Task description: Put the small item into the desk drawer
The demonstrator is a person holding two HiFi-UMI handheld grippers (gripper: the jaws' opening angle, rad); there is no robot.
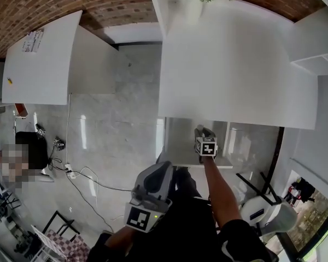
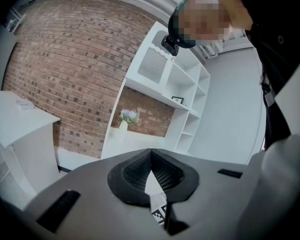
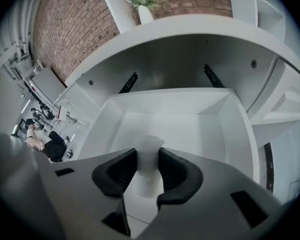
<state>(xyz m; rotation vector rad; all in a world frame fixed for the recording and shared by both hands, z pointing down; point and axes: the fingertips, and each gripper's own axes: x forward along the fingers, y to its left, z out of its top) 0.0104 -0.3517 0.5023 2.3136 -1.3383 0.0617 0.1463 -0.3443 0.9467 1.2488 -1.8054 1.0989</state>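
right hand-held gripper clamped on small white item above open drawer; left hand-held gripper jaws together.

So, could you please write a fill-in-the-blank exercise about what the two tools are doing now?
The right tool is shut on a small ___ item.
It holds this over the open ___ of the desk.
The left tool is shut and holds ___.
The wall behind the desk is made of ___.
Missing words: white; drawer; nothing; brick.
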